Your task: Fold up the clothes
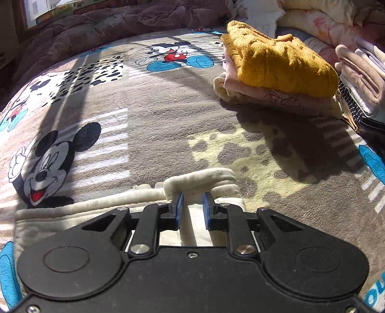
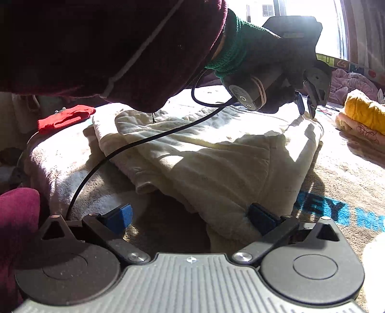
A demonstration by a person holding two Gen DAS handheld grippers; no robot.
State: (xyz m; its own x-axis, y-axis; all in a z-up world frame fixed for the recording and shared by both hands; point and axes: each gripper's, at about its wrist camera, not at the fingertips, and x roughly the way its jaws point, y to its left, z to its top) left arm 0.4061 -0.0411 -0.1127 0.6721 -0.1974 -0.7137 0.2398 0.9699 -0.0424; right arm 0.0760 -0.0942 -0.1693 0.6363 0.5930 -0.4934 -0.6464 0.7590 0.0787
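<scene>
A cream garment (image 2: 216,156) lies partly folded on the Mickey Mouse blanket (image 1: 149,115). In the left wrist view my left gripper (image 1: 193,204) has its blue pads a narrow gap apart over the garment's rolled edge (image 1: 199,179). The right wrist view shows that same left gripper (image 2: 306,108) touching the garment's far corner, held by a gloved hand. My right gripper (image 2: 192,216) is open wide at the garment's near edge, its right pad (image 2: 261,218) against the cloth, its left pad (image 2: 124,214) free.
A stack of folded clothes topped by a mustard knit sweater (image 1: 276,57) sits at the right. More folded clothes (image 1: 361,79) lie beyond it. A purple quilt (image 1: 108,21) runs along the back. A red cloth (image 2: 65,118) lies at the left. A cable (image 2: 134,144) crosses the garment.
</scene>
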